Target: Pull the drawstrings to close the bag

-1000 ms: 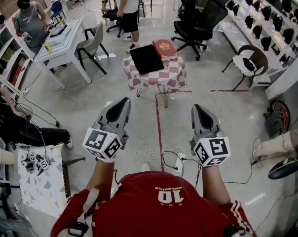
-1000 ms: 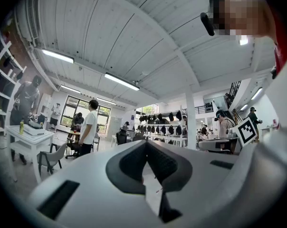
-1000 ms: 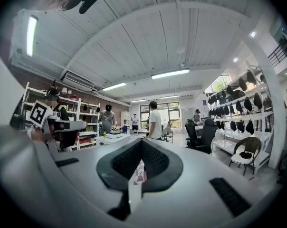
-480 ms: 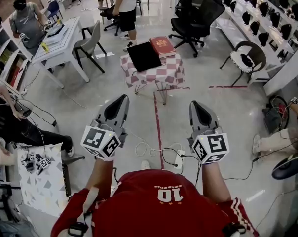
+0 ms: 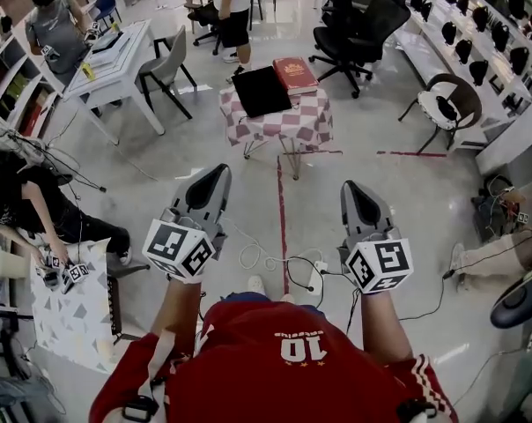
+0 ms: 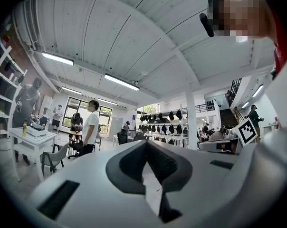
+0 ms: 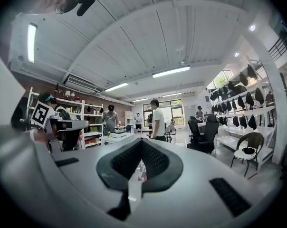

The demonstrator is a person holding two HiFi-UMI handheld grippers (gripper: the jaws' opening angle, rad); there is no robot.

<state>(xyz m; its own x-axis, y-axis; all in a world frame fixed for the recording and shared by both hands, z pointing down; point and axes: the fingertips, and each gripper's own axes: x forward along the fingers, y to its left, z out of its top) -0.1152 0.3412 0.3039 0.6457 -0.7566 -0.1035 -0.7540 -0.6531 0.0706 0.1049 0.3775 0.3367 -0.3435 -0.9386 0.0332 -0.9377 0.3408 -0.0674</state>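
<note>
In the head view a small table with a red-and-white checked cloth (image 5: 284, 126) stands a few steps ahead. A flat black item (image 5: 261, 91), perhaps the bag, lies on it; no drawstrings can be made out. Beside it lies a red book (image 5: 294, 75). My left gripper (image 5: 215, 176) and right gripper (image 5: 354, 190) are held side by side at chest height, pointing toward that table and well short of it. Both are shut with nothing between the jaws, as the left gripper view (image 6: 146, 144) and right gripper view (image 7: 142, 142) show.
Cables and a power strip (image 5: 317, 276) lie on the floor just ahead, along a red floor line (image 5: 281, 227). Black office chairs (image 5: 358, 25) stand behind the table, a white desk (image 5: 116, 64) and grey chair (image 5: 171, 69) to the left. A person (image 5: 37, 205) crouches at the left.
Both grippers stay shut and side by side. The floor cables have slid nearer in the head view and a shoe now shows below. The person at the left has bent over a patterned board.
</note>
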